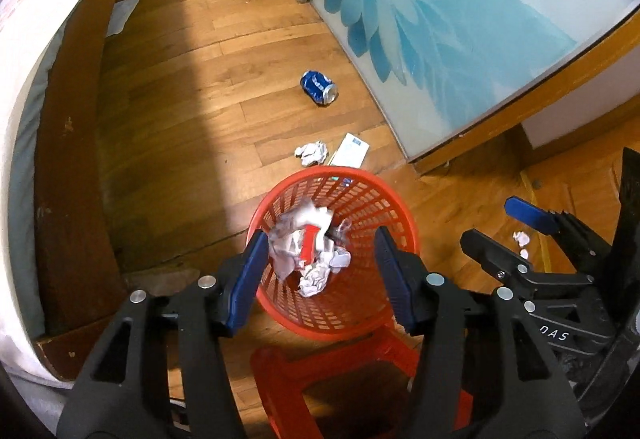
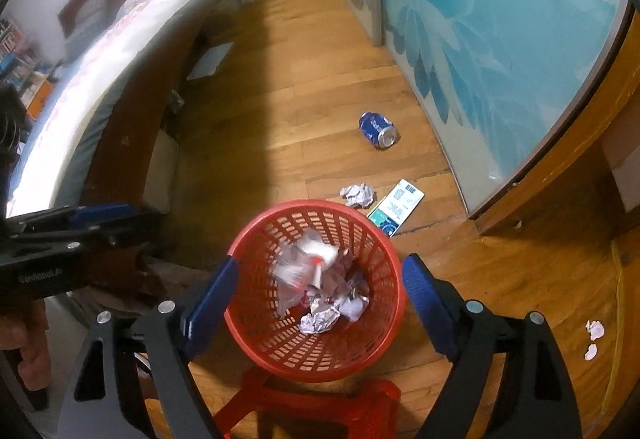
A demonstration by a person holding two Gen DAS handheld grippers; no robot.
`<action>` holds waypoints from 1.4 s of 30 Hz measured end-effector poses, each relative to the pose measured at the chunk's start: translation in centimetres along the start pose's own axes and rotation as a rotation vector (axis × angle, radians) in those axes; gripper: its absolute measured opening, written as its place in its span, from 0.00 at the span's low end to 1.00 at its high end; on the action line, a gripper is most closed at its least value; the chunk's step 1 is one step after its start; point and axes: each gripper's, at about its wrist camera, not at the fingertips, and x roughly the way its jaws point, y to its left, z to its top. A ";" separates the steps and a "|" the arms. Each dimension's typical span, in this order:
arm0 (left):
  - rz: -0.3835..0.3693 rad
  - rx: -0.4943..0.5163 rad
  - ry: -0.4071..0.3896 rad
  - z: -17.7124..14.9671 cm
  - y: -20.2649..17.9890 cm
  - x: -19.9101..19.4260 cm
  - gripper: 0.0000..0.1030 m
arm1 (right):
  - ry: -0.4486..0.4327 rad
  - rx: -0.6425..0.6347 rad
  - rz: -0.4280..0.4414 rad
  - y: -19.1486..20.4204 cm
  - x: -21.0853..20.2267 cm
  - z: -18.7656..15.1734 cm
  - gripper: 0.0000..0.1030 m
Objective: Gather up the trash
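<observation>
A red mesh basket (image 1: pixel 360 303) (image 2: pixel 368 239) stands on the wood floor and holds crumpled paper and a blurred clear wrapper (image 1: pixel 308 239) (image 2: pixel 304 263) in mid-fall. My left gripper (image 1: pixel 320 271) is open and empty above the basket. My right gripper (image 2: pixel 320 291) is also open and empty above it, and shows in the left wrist view (image 1: pixel 496 227). On the floor beyond lie a crushed blue can (image 1: pixel 319 87) (image 2: pixel 378 130), a paper ball (image 1: pixel 311 153) (image 2: pixel 357 194) and a flat white and blue carton (image 1: pixel 351 151) (image 2: pixel 396 207).
A red plastic stool (image 1: pixel 352 379) (image 2: pixel 304 403) stands in front of the basket. A bed with a brown wooden frame (image 1: pixel 68 167) (image 2: pixel 120 143) runs along the left. Glass flower-print sliding doors (image 1: pixel 440 19) (image 2: pixel 500 39) line the right. Small paper scraps (image 2: pixel 594 335) (image 1: pixel 522 239) lie at right.
</observation>
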 end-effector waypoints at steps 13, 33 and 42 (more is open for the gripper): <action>0.075 -0.122 -0.366 -0.9 8.7 -15.4 0.65 | -0.252 -0.079 0.083 10.6 -8.1 6.5 0.93; 0.439 -0.349 -0.646 -11.5 27.3 -30.7 0.83 | -0.456 -0.341 0.307 44.7 -13.7 6.6 0.93; 0.427 -0.463 -0.739 -15.5 34.3 -29.9 0.93 | -0.421 -0.370 0.291 51.7 -8.3 1.8 0.93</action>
